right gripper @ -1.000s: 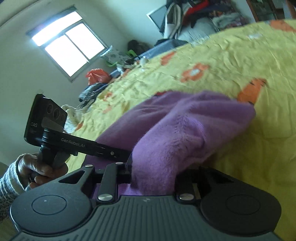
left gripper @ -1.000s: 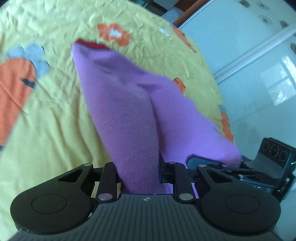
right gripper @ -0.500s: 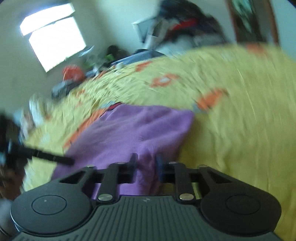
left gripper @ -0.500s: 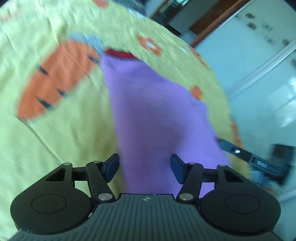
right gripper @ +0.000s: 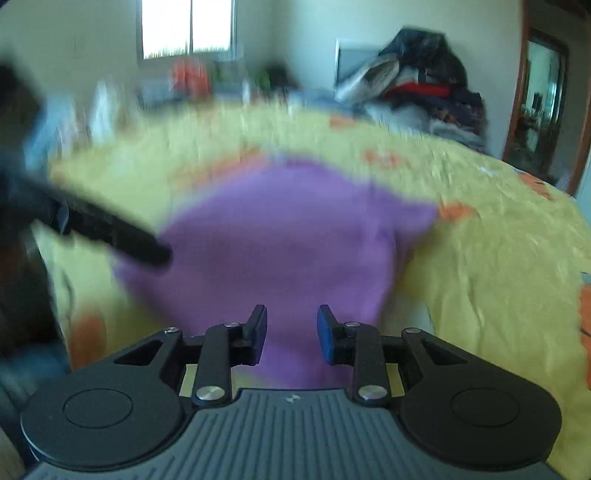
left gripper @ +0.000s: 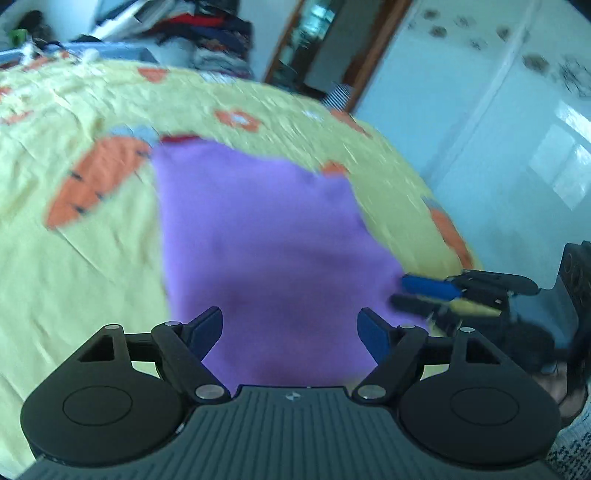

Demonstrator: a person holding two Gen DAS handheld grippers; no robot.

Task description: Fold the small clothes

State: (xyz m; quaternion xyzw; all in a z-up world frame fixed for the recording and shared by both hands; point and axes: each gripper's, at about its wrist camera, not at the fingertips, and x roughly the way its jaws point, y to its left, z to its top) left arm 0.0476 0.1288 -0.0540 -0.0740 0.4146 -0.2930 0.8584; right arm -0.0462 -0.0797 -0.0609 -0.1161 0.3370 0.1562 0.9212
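A purple knitted garment [left gripper: 266, 236] lies folded flat on the yellow bedspread [left gripper: 74, 288], a red trim showing at its far edge. My left gripper [left gripper: 291, 328] hovers above its near edge, open wide and holding nothing. In the right wrist view the same purple garment [right gripper: 288, 236] is spread below my right gripper [right gripper: 291, 332], which is open and empty too. The right gripper's fingers [left gripper: 428, 288] show at the garment's right edge in the left wrist view. The left gripper's fingers [right gripper: 118, 236] appear as a dark blurred bar at the left. Both views are motion-blurred.
The bedspread carries orange carrot [left gripper: 92, 181] and flower prints. Piled clothes [right gripper: 424, 88] sit beyond the bed, with a window [right gripper: 188, 26] and a wooden door frame [right gripper: 524, 92] behind. A pale wardrobe [left gripper: 498, 129] stands to the right. A hand [left gripper: 561, 387] holds the other tool.
Both grippers let go of the purple garment and opened. It dropped from a lifted fold to lie flat, and both grippers pulled back and up from it.
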